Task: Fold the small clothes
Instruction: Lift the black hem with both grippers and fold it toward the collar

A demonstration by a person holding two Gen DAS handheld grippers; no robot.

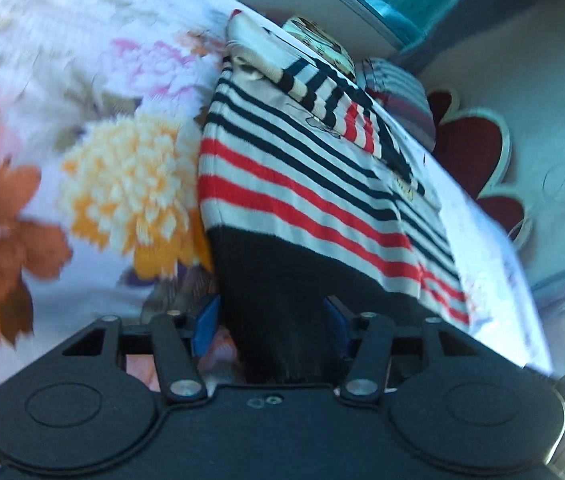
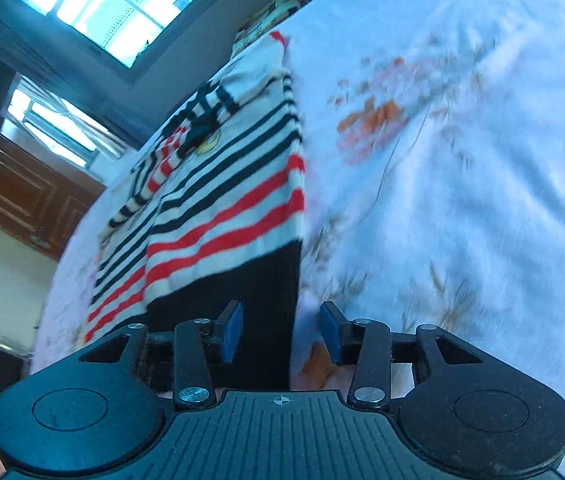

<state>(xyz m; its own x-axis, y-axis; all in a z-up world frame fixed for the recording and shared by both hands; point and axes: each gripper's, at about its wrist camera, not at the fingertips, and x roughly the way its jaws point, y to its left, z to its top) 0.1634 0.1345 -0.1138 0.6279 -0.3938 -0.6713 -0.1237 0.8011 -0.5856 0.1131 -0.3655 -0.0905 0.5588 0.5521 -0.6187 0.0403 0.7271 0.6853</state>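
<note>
Both sets of jaws are seen parted, with the black hem band of a small knitted sweater striped in white, red and navy point(image 1: 314, 184) lying between them. On the left gripper point(image 1: 274, 322) the blue pads point(image 1: 207, 320) stand either side of the black band, which runs back under the gripper body; whether the pads actually press the cloth cannot be told. On the right gripper point(image 2: 280, 330) the pads point(image 2: 231, 330) are spread wide, and only the left one is set over the black band, while the right one is held above the bedsheet just beside the sweater's edge; nothing is clamped there.

The sweater is laid flat on a bed covered by a white sheet printed with large orange, yellow and pink flowers point(image 1: 82, 168). One striped sleeve point(image 1: 322, 88) is folded inward across the sweater's front, where part of a printed cartoon motif is partly covered. The garment is placed close to one edge of the bed, with its hem towards the grippers and its neck towards the far side.

Beyond the sweater, near the far edge of the bed, other folded clothes point(image 1: 398, 92) are visible, blurred. A window point(image 2: 114, 4) and a brown wooden door point(image 2: 22, 196) are seen behind the bed in the right wrist view.
</note>
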